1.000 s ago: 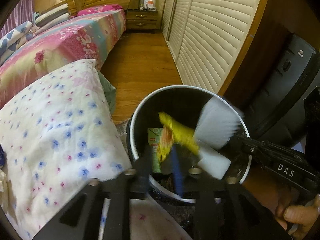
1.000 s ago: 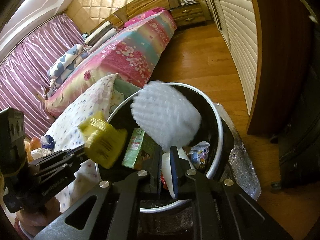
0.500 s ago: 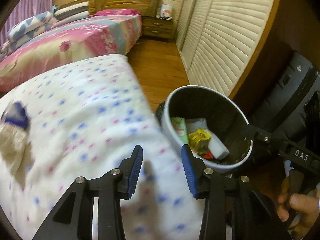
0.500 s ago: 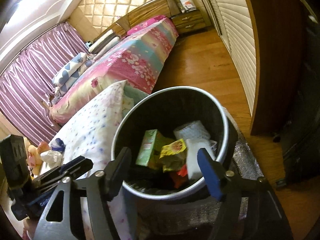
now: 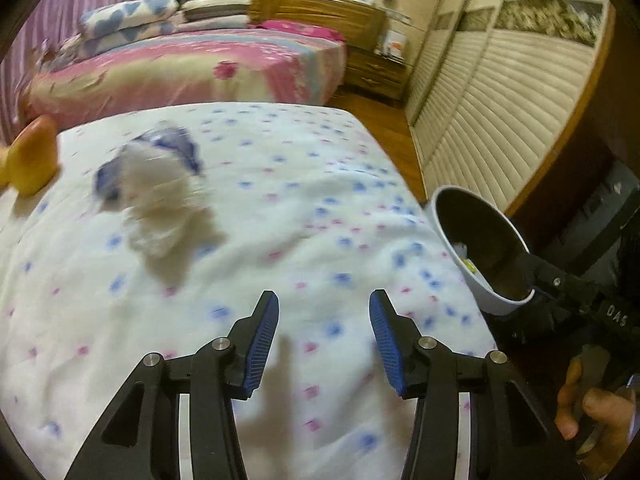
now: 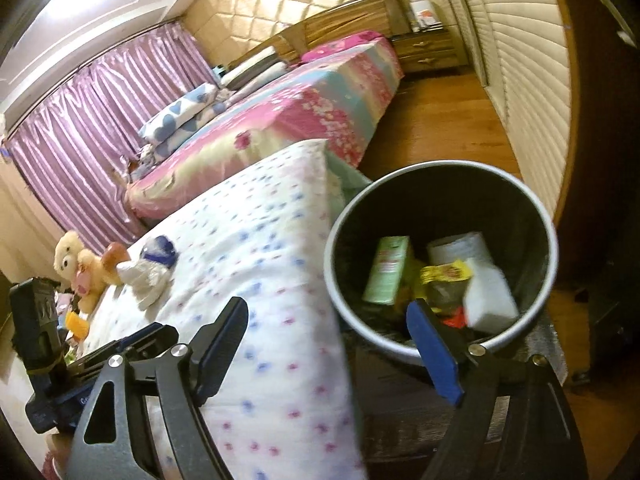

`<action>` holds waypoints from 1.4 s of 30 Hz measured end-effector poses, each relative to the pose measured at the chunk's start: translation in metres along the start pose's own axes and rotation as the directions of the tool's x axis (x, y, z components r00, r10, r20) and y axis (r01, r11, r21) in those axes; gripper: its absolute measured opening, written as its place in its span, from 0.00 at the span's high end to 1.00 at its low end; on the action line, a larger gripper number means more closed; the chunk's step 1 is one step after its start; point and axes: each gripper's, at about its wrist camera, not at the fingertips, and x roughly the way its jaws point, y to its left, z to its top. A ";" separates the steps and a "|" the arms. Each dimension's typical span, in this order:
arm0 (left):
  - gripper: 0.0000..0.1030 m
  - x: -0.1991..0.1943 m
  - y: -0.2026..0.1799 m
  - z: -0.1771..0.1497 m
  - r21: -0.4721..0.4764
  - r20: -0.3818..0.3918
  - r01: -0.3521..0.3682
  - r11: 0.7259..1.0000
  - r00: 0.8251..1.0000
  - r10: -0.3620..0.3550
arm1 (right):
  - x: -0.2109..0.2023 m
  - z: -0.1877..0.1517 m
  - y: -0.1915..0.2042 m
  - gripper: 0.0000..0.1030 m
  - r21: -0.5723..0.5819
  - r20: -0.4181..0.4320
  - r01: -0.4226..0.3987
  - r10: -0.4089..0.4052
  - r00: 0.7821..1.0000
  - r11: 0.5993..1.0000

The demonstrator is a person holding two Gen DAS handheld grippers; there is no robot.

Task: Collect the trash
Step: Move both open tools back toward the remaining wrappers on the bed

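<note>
1. Left gripper (image 5: 323,334) and right gripper (image 6: 332,344): ribbed blue pads, jaws apart, empty.
2. Round, dark-lined trash bin (image 6: 536,208), right of the speckled quilt (image 5: 280,208), holds a green carton (image 6: 386,270), yellow wrapper (image 6: 444,272) and white block (image 6: 490,298).
3. Farther left, a crumpled white-and-blue wad (image 5: 156,188) lies on the quilt.
4. "DAS" reads on the right gripper's body.

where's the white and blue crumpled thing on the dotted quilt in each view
Left wrist: crumpled white and blue item lies upper left on the dotted quilt, beyond the open left gripper.
Right wrist: same item at far left, beside the teddy bear.
Shared landmark: trash bin beside the quilt's right edge.
</note>
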 end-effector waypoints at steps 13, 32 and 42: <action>0.53 -0.042 0.078 -0.015 -0.121 0.035 -0.127 0.984 0.991 0.133 | 0.033 -0.017 0.069 0.18 -0.103 -0.067 -0.093 0.087 0.994 0.990; 0.53 -0.043 0.158 -0.002 -0.200 0.014 -0.220 0.955 0.974 0.228 | 0.095 -0.030 0.165 0.18 -0.214 -0.173 -0.227 0.192 0.966 0.950; 0.53 -0.016 0.177 0.025 -0.115 -0.007 -0.223 0.968 0.975 0.224 | 0.131 -0.017 0.201 0.19 -0.241 -0.191 -0.250 0.207 0.960 0.938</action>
